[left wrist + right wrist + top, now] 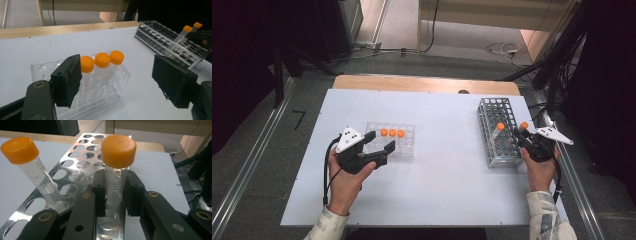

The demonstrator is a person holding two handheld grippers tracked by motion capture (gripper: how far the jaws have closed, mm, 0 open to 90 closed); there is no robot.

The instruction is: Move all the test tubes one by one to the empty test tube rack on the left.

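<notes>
On the left of the white table stands a clear plastic rack [407, 147] [45, 70] with three orange-capped tubes [392, 132] [102, 62] in a row. My left gripper [381, 141] [117, 82] hangs open just in front of it, jaws wide apart, nothing between them. At the right stands a metal rack [499, 107] [75, 162]. My right gripper [522, 136] [115, 195] is shut on an orange-capped tube [524, 125] [116, 177] standing in a hole near the rack's right edge. A second tube [500, 127] [32, 167] leans in the rack beside it.
The white board [447, 180] lies on a wooden table [422, 82] whose far edge shows behind it. Cables and dark stands line the floor at the right [562, 60]. Open board lies between the two racks.
</notes>
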